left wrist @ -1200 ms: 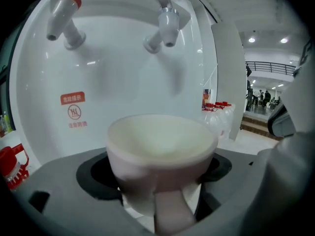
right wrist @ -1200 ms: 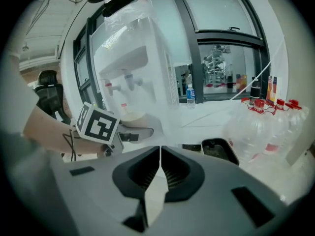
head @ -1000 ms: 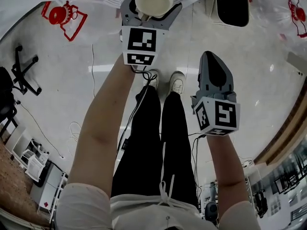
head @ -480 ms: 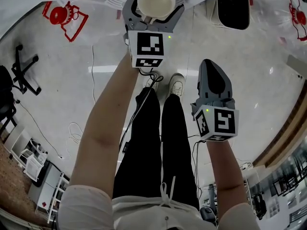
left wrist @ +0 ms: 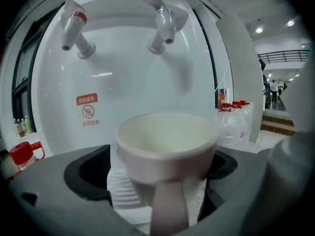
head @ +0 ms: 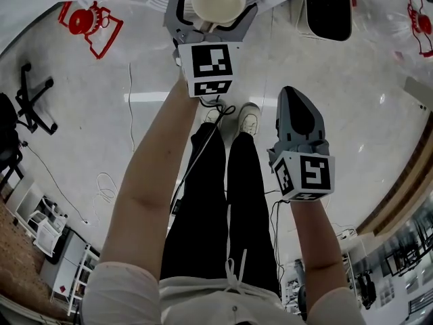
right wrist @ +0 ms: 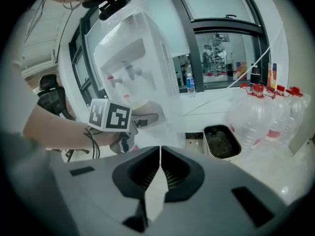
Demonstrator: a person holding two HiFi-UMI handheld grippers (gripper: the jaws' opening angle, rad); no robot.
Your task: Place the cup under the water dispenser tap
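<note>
Left gripper view: one cup (left wrist: 167,141) — pale, thick-walled, probably ceramic — stands between the fingers of the left gripper (head: 213,9), with its handle (left wrist: 167,208) turned back toward the gripper body. The jaws are opening. A strip of ribbed drip tray (left wrist: 118,191) shows between the left finger and the cup wall, so the pads do not appear to press on it.

The cup is judged stiff, fairly heavy, glazed and slippery, and breakable if knocked. It is best taken across the body below the rim, clear of the handle.

Above and beyond the fingertips are two taps: a red-topped tap (left wrist: 74,31) and a plain tap (left wrist: 162,28), the latter roughly over the cup.

The right gripper (right wrist: 160,156) has its fingers pressed together with nothing between them.

Count — one cup, two taps, one tray.
</note>
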